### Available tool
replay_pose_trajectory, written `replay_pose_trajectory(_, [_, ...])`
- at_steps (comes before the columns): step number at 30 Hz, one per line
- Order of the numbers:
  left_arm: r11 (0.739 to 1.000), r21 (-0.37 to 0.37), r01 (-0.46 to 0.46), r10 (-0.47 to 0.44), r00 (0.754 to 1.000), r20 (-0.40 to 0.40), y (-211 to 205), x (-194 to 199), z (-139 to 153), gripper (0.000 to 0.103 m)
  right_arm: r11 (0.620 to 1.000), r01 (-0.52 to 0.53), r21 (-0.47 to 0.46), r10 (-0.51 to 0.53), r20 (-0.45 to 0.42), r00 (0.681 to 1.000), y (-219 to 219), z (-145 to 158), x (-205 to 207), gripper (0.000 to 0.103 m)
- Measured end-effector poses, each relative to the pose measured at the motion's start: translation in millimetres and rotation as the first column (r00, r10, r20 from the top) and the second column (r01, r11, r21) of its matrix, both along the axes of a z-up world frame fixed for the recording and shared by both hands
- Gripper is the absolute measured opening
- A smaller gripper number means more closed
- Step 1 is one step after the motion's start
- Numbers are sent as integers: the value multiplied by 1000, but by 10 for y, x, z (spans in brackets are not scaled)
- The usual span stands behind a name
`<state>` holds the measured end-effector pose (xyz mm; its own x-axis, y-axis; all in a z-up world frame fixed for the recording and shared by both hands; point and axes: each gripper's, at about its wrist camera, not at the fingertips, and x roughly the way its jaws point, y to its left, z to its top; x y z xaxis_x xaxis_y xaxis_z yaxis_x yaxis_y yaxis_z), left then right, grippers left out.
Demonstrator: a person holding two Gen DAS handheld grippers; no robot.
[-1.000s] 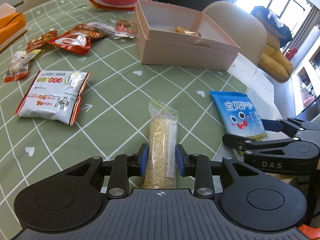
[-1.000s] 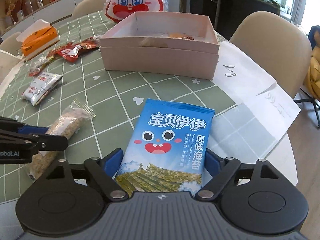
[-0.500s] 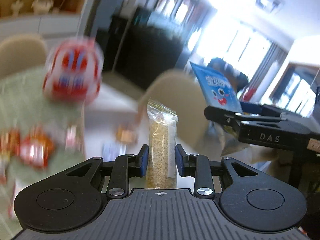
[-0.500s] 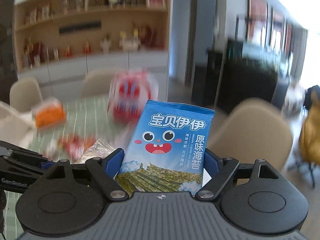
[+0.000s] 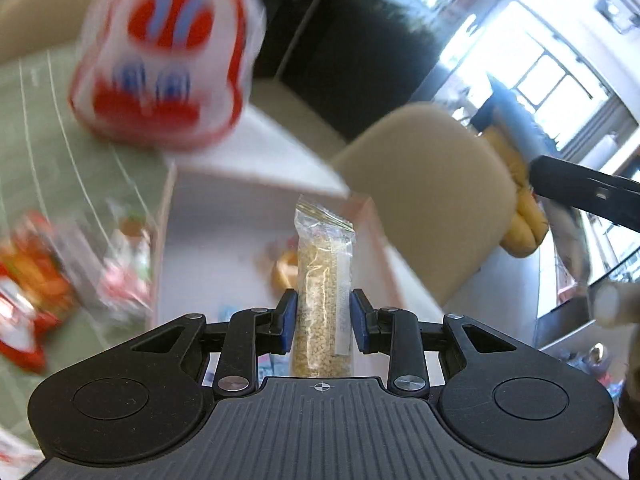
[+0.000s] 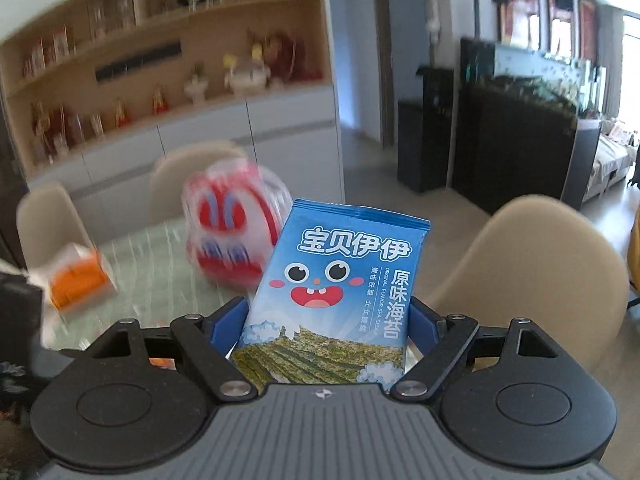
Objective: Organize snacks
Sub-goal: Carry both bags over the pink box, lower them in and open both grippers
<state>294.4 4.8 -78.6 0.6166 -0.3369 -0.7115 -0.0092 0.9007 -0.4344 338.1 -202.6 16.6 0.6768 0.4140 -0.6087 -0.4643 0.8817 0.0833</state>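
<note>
Snacks are in hand on both sides, one packet per gripper.

Left wrist view: the left gripper (image 5: 323,322) is clamped on a narrow clear plastic packet of pale grain bar (image 5: 323,292), blue pads pressing its two long edges at the lower centre of the frame. The packet stands upright along the fingers, gripped low, so its free end leads. Behind it, centre frame, lies the open pale pink cardboard box (image 5: 172,216) with a yellowish item inside (blurred, not identifiable). In my judgement the packet is carried over the box for dropping in. A red and white rabbit-face bag (image 5: 168,56) fills the upper left; red foil snack packets (image 5: 28,292) smear the lower left on the green checked tablecloth (image 5: 36,132). A beige chair back (image 5: 432,208) sits at centre right.

Right wrist view: the right gripper (image 6: 326,332) is closed on a blue seaweed snack packet with a cartoon face (image 6: 340,292), held by its lower edges, tilted slightly right. It is raised off the table, at lower centre. An orange tissue box (image 6: 76,280) shows at the left edge. The box is not in this view; the packet likely waits its turn.
</note>
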Motion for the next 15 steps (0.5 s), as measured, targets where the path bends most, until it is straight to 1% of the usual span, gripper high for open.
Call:
replay_pose_trajectory(2, [1000,-7,14,-14,1000,-13,-82,126,-248,34,1000,-9,-16,8,-26,1000,17,-160,76,84])
replay_pose_trajectory(5, [994,71,80,-76,995,-57,-255,234,-471,35,1000,-7,-23,6,-66,998,64,-351,247,84])
replay_pose_trajectory(6, [993,73,92,-88,995,-48,-276,209,-487,35,1000,-5,-22,3,-81,997,84,-402,293,84])
replay_pose_trajectory(8, [995,55,87,-87,996,-4,-247,116,-436,35,1000,-7,-11,6,-119,993,163,-499,396,84])
replay_pose_trajectory(11, [999,3,53,-53,996,67,-52,-75,-257,35,999,-41,-6,40,-167,985,318,-677,438,84])
replay_pose_trajectory(13, [999,3,42,-42,996,78,54,-189,-155,35,997,-74,-20,69,-199,978,507,-793,458,84])
replay_pose_trajectory(15, [999,29,26,-28,996,83,156,-344,-76,34,993,-114,-38,101,-242,965,741,-940,471,84])
